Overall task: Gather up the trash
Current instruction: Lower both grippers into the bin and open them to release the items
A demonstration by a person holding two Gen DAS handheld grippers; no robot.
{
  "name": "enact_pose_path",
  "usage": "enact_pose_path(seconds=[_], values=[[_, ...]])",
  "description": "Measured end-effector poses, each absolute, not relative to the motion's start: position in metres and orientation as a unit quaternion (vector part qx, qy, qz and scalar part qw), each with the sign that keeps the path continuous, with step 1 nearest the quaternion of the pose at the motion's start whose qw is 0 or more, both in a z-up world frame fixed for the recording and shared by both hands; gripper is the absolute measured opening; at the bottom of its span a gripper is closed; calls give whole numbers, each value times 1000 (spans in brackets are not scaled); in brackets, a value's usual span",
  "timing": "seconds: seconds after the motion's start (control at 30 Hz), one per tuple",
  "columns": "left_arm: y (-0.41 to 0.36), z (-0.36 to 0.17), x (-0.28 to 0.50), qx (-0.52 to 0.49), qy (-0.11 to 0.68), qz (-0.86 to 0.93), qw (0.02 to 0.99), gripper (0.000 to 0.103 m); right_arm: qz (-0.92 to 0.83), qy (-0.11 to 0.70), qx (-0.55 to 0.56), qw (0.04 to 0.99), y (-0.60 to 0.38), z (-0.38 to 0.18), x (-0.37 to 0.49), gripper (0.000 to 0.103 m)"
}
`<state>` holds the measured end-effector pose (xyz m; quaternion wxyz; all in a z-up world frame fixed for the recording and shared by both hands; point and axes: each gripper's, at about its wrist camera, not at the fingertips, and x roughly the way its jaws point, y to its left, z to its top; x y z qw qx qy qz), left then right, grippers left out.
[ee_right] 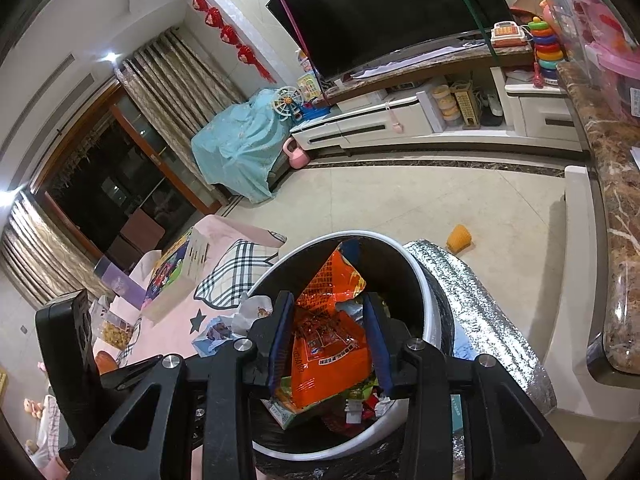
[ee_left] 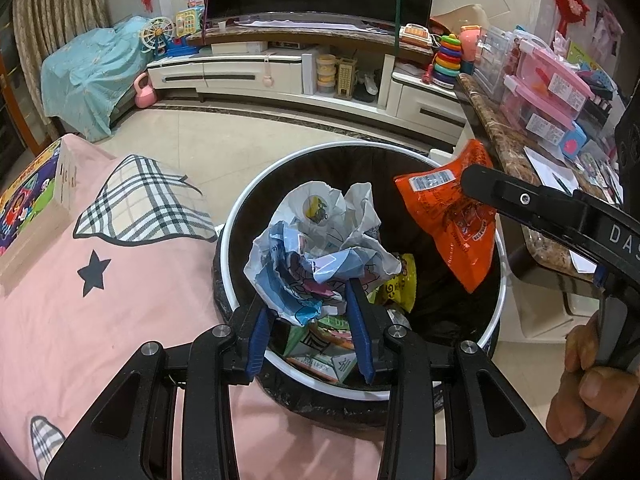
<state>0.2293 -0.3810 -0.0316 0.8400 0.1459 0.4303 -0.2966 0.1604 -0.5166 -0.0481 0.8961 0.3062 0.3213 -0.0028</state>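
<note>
Left wrist view: the left gripper (ee_left: 316,300) hangs over a round bin (ee_left: 240,216) lined with a dark bag. Its blue fingers (ee_left: 360,320) are clamped on a crumpled wad of printed paper (ee_left: 320,240), which sits above the bin's mouth, well inside the white rim. Cartons and a yellow wrapper (ee_left: 400,288) already lie in the bin. To the right, the right gripper (ee_left: 480,184) reaches in, holding an orange packet (ee_left: 452,220) over the far side of the bin. A hand (ee_left: 588,380) grips its handle. A pink bedcover (ee_left: 100,300) lies just beside the bin on the left.

Right wrist view: the right gripper (ee_right: 328,320) points down into the same bin (ee_right: 424,276). The orange packet (ee_right: 328,340) stands between its fingers (ee_right: 380,340), which are only a little apart. The left pad touches the packet; a narrow gap seems to show at the right pad, so the hold looks loose at best. The packet's lower end hangs over the rubbish inside.

Risks, as a judgement: the paper wad is bulky and springy, so on release it may bounce off the pile and roll onto the bedcover. The packet is light and broad; it could cling to a pad or drift onto the rim. The two grippers are close together, so moving both at once could knock them.
</note>
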Motion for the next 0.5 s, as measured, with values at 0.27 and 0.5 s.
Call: enact_pose_path(seconds=[0.27, 0.5], values=[[-380, -33, 232, 149, 431, -294, 840, 38, -3, 324, 307, 895, -519, -50, 161, 39], [-375, -25, 227, 151, 421, -285, 848, 54, -5, 329, 301, 895, -518, -49, 160, 54]])
